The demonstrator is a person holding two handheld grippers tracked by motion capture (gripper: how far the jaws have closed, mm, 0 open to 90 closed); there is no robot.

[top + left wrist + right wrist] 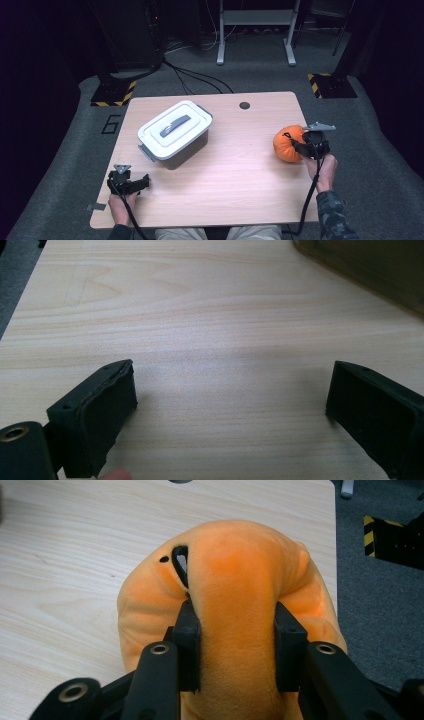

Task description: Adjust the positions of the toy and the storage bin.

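Nearest edge of the desk: the person's forearms come in from below, left hand at the near left corner, right hand further forward on the right side. Left tool sits low over the desk near that corner, jaws spread wide with bare wood between them in the left gripper view, holding nothing; it points roughly toward the bin. Right tool is pinching the orange plush pumpkin, jaws pressed into a fold of the soft body so the fabric bulges up between them (the dark stem part shows just left of the fold). In the high view the pumpkin is at the right side of the desk, close to the right edge; whether it rests on the wood or is just lifted I cannot tell. Right wrist is held level, forearm running up from the near right, cable trailing back along it. Farther in, left of centre, stands the lidded storage bin, white lid with grey handle closed, well apart from the pumpkin. Step in hand, as I judge it: grasp secured on the pumpkin, lift about to follow. Next move likely calls for the free left tool to open the lid before the pumpkin can go in.
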